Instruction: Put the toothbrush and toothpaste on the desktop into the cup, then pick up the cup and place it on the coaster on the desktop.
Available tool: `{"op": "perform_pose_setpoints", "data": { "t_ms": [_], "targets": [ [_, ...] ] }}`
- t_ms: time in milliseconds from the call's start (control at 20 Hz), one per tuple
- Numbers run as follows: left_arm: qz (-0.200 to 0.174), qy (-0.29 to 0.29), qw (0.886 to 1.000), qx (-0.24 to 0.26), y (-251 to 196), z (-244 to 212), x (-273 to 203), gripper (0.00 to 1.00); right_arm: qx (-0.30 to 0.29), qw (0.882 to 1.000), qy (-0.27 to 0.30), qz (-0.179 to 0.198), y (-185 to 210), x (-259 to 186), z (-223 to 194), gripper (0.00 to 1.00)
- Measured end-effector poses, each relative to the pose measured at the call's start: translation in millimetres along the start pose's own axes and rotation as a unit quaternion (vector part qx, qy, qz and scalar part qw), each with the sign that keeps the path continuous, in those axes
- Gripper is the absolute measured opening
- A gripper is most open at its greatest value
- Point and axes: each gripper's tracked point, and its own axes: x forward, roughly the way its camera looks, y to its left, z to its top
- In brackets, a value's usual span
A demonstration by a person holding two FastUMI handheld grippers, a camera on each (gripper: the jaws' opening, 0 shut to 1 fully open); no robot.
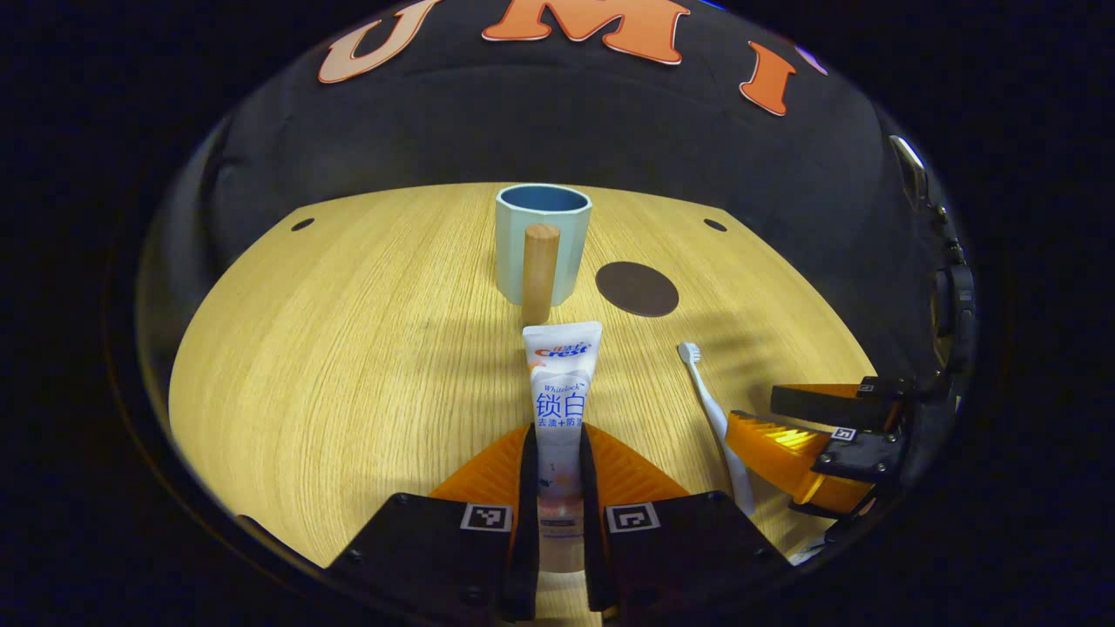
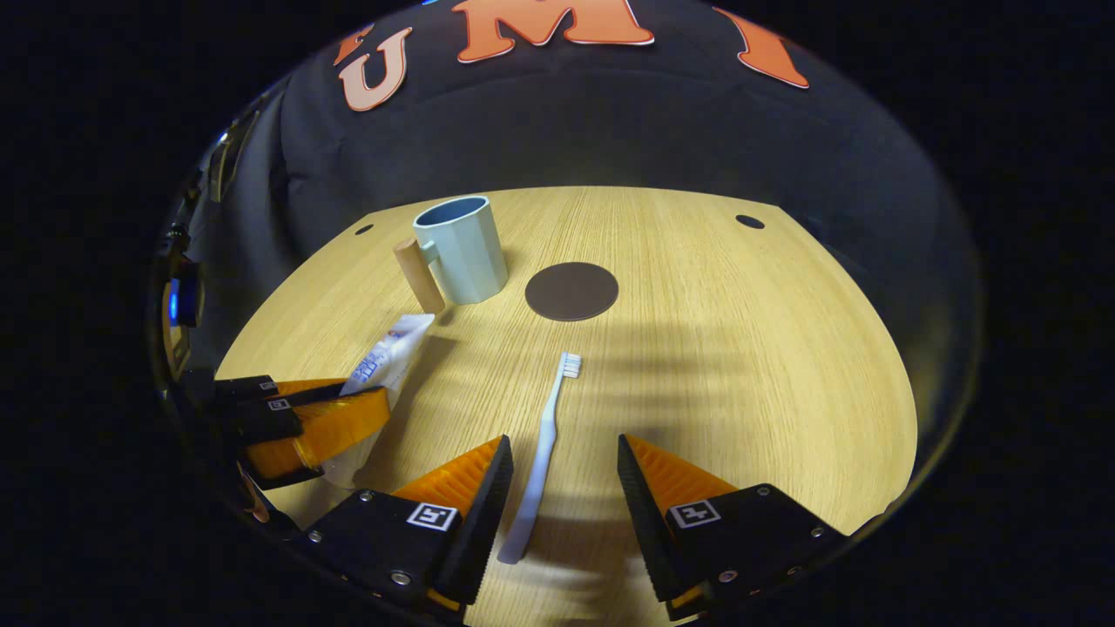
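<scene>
In the left gripper view, my left gripper is shut on the white toothpaste tube, both fingers pressing its lower half as it lies on the wooden desktop. Beyond it stands the pale blue cup with a wooden handle; the dark round coaster lies to its right. The white toothbrush lies right of the tube. In the right gripper view, my right gripper is open, its fingers on either side of the toothbrush handle. The cup, coaster and toothpaste lie farther off.
Small dark holes mark the desktop's far corners, another hole at far right. The black cloth wall rises close behind the desktop's far edge. The right gripper appears at the right of the left gripper view; the left gripper at the left of the right gripper view.
</scene>
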Motion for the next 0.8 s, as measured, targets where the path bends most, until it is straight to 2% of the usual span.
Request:
{"op": "perform_pose_setpoints", "data": {
  "t_ms": [50, 150, 250, 350, 500, 650, 700, 750, 800],
  "targets": [
    [0.001, -0.005, 1.000, -0.002, 0, 2, -3, 0.25, 0.003, 1.000, 0.006, 0.001, 2, 2, -1, 0.71],
    [0.003, -0.011, 1.000, -0.008, 4, 4, -7, 0.25, 0.007, 1.000, 0.016, -0.003, 3, 9, -3, 0.65],
    [0.008, -0.016, 1.000, -0.010, 8, 5, -6, 0.26, 0.011, 1.000, 0.025, -0.006, 4, 13, -1, 0.54],
    [0.008, -0.021, 1.000, -0.014, 11, 5, -8, 0.26, 0.014, 0.999, 0.038, -0.010, 7, 19, -3, 0.51],
    [0.008, -0.026, 0.999, -0.019, 12, 8, -8, 0.25, 0.007, 0.999, 0.037, -0.020, 8, 23, 2, 0.41],
    [0.009, -0.027, 0.999, -0.024, 13, 7, -10, 0.25, -0.007, 0.999, 0.024, -0.030, 7, 30, 7, 0.35],
    [0.009, -0.026, 0.999, -0.026, 13, 8, -10, 0.25, -0.007, 0.999, 0.020, -0.034, 5, 31, 8, 0.26],
    [0.009, -0.025, 0.999, -0.028, 13, 6, -9, 0.25, -0.004, 0.999, 0.020, -0.036, 4, 31, 8, 0.21],
    [0.009, -0.026, 0.999, -0.029, 12, 7, -8, 0.25, -0.001, 0.999, 0.021, -0.032, 5, 29, 9, 0.11]
  ]
}}
